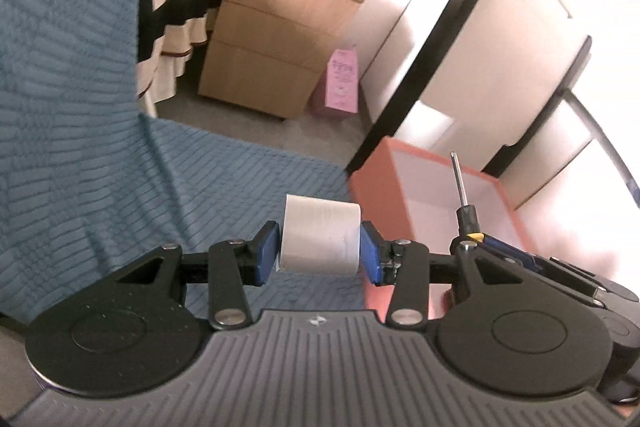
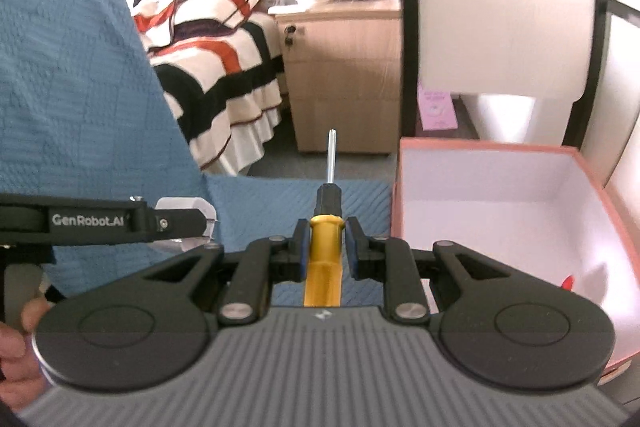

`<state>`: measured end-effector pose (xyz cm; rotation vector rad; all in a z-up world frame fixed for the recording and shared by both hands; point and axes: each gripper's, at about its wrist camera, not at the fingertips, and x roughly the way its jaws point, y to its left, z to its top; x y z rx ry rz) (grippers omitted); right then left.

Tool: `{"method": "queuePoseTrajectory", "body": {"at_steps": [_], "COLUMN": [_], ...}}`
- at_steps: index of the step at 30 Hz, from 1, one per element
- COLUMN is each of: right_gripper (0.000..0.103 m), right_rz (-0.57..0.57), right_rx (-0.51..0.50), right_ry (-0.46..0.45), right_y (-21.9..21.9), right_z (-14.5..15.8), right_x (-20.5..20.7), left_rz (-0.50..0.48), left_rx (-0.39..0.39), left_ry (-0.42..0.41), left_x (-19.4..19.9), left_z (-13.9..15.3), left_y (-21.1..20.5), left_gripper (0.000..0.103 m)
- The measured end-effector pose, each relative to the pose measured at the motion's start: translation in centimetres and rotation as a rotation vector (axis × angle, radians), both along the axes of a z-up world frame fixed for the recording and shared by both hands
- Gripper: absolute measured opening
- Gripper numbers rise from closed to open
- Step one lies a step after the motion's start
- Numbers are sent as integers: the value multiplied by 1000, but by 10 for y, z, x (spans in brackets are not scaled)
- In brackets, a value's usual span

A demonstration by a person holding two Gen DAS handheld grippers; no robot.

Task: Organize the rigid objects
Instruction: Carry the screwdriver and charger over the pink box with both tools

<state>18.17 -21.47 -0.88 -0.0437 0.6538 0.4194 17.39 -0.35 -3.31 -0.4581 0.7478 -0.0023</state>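
My left gripper is shut on a white roll of tape, held by its flat ends above the blue quilted cover. My right gripper is shut on a screwdriver with a yellow handle, black collar and steel shaft pointing forward. The screwdriver also shows at the right of the left wrist view, over the box. An orange box with a white inside stands open at the right. The left gripper with the roll of tape appears at the left of the right wrist view.
A wooden drawer cabinet stands on grey carpet beyond the blue cover. A striped bed cover hangs at the left of it. A pink bag leans near a white and black unit. A small red thing lies inside the box.
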Motion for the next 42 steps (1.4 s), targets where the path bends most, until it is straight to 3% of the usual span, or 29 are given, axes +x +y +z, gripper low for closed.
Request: {"method": "queuePoseTrajectory", "body": {"at_steps": [4,14,20,31,37,42], "right_gripper": [22,22,22,22,22,22], "right_rz": [-20,-91,-149,-211,-203,-202], "right_rx": [54,55,75,103,86,65], "right_ry": [2,-45,-53,20,83,137], "right_y": [-17,-62,-96,-149,-154,-152], "right_z": [13,30,27,-7,-40,-63], "right_x": [6,20,24,36,42,48], "left_rz": [-14,-81,-125,-180,-199,-202], "left_rx": [-24,-21,-27,-2,13,-27], "left_ry": [-28,-80,-76,0,83,144], "left_x": [8,35,58,87,96,102], "left_z": [15,45,46,9,-29,-55], "left_y": [-13,-68,-104,-161,-176,-175], "left_gripper": [50,50,50,50,50,50]}}
